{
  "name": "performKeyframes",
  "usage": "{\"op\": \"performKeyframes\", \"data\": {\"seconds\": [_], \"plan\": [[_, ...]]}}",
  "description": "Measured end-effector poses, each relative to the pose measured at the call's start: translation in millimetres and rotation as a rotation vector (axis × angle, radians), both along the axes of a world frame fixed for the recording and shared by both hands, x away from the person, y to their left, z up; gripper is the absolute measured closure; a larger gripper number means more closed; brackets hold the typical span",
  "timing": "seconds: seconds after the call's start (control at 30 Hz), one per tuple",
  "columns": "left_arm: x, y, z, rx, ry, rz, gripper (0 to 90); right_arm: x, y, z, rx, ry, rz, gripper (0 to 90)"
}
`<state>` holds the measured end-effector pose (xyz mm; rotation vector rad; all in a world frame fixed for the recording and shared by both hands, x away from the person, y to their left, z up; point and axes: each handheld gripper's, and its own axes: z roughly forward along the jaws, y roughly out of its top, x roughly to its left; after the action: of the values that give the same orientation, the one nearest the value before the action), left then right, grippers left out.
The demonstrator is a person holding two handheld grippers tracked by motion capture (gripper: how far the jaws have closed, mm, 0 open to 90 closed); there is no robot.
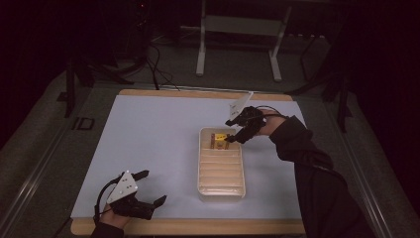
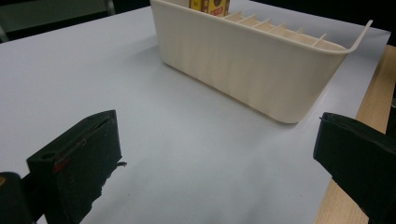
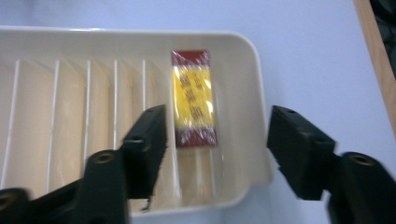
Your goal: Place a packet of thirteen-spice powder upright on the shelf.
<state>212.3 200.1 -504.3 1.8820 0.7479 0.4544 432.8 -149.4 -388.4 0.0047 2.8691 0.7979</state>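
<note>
Pale blue-white sheeting covers most of the table (image 1: 148,144), with a strip of light wood left bare along its near and far edges. Dark floor, cables and a white metal stand (image 1: 237,29) lie beyond the far edge.

Next in size is the cream plastic tray (image 1: 221,191), a long bin with thin ribs dividing it into narrow slots. It sits right of the table's middle, its length running from the near edge toward the far edge. In the left gripper view its tall smooth wall (image 2: 243,60) rises from the sheet, near that gripper's side.

A person's dark right sleeve (image 1: 317,183) reaches in from the near right corner toward the tray's far end.

The left gripper (image 1: 151,188) rests near the table's near left corner, well apart from the tray, its jaws spread wide with nothing between them.

The right gripper (image 1: 232,131) hovers at the tray's far end. Its jaws stand spread; in the right gripper view one is over the ribbed slots and the other outside the tray's end wall, touching nothing that can be seen.

Smallest is the red-and-yellow wrapped packet (image 3: 194,98), lying in the slot at the tray's far end, between the last rib and the end wall.
</note>
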Motion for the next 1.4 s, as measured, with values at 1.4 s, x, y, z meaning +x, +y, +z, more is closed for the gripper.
{"op": "performKeyframes", "data": {"seconds": [1.4], "plan": [[0.6,-1.6,0.4,-0.008,0.000,-0.008,1.0,-19.0,-100.0,-24.4,0.248,0.017,-0.613,13.7]]}}
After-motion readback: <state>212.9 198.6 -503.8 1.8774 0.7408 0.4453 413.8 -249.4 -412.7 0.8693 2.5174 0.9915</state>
